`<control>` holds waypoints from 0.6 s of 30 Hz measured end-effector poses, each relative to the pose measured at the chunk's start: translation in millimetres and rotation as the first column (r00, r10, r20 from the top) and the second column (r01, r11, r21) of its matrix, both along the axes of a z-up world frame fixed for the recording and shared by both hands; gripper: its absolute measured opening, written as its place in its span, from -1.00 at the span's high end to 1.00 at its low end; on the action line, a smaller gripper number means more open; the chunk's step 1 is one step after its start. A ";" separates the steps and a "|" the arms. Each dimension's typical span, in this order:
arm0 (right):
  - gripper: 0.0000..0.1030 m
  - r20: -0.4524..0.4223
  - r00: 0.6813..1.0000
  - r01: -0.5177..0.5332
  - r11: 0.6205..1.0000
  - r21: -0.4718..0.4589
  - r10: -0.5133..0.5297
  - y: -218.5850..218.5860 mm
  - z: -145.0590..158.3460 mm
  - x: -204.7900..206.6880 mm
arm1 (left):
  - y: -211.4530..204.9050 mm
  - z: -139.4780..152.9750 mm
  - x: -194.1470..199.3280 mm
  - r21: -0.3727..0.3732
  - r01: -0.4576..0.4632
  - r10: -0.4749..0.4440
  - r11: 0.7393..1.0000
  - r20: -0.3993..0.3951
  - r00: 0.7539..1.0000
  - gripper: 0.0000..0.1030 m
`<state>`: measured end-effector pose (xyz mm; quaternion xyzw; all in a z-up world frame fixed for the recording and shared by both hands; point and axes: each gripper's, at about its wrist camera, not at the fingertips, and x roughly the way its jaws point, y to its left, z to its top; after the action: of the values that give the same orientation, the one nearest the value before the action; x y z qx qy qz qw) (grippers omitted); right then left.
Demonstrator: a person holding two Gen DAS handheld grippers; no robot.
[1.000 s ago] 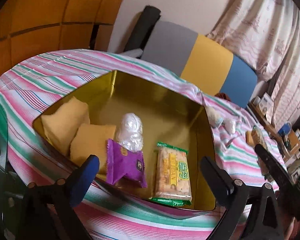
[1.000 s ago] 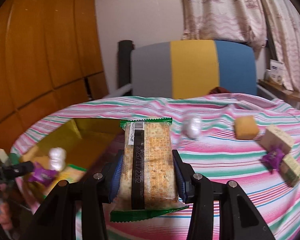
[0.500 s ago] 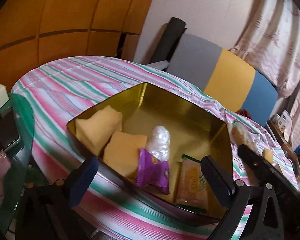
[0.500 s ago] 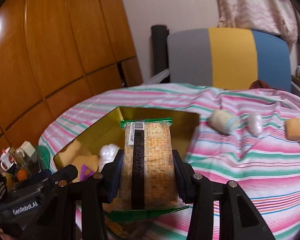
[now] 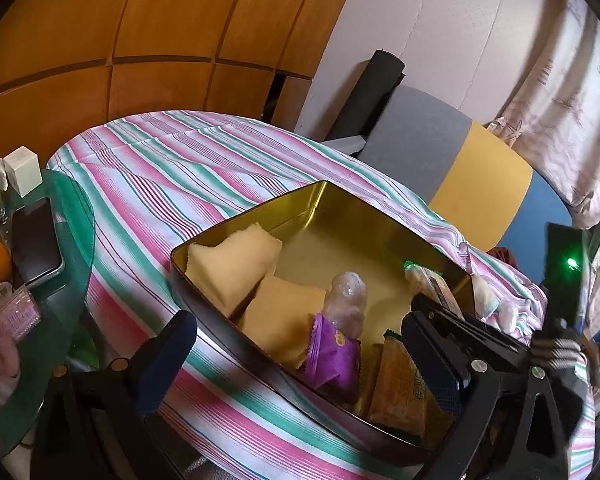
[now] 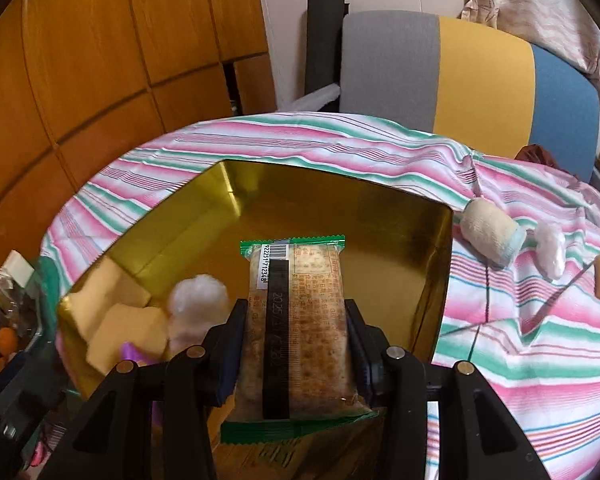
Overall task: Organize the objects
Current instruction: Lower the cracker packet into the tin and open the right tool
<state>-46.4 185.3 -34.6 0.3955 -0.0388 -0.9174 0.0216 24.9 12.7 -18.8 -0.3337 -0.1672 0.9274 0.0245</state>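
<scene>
R hand-held gripper: clamps cracker pkt over gold tin | L hand-held gripper: wide, empty | tin: 5 pcs in | desk: approx. 3 pcs left, right side

Two cracker packs — two yellow pouches — one tin

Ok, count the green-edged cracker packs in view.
2. One cracker pack is clamped in the right tongs above the gold tin; another lies in the tin's near corner. More may be hidden.
</scene>
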 end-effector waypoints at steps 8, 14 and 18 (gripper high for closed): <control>0.08 -0.056 0.993 0.106 0.994 0.028 -0.104 20.6 6.7 9.1 | 1.3 -4.0 -0.9 0.001 0.006 -0.006 1.000 0.019 1.000 -1.00; 0.07 -0.149 0.974 0.150 0.981 -0.124 -0.168 47.5 21.8 44.6 | 6.8 -8.8 0.2 0.002 0.030 -0.030 1.000 0.040 0.999 -0.99; 0.06 -0.156 0.968 0.170 0.971 -0.167 -0.196 58.7 24.2 57.3 | 14.2 -10.6 1.9 -0.008 0.057 -0.057 0.998 0.048 0.997 -1.00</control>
<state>11.0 244.0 -10.3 0.3069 -0.1430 -0.9405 -0.0301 26.9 27.0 -29.4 -0.3603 -0.1537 0.9190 0.0453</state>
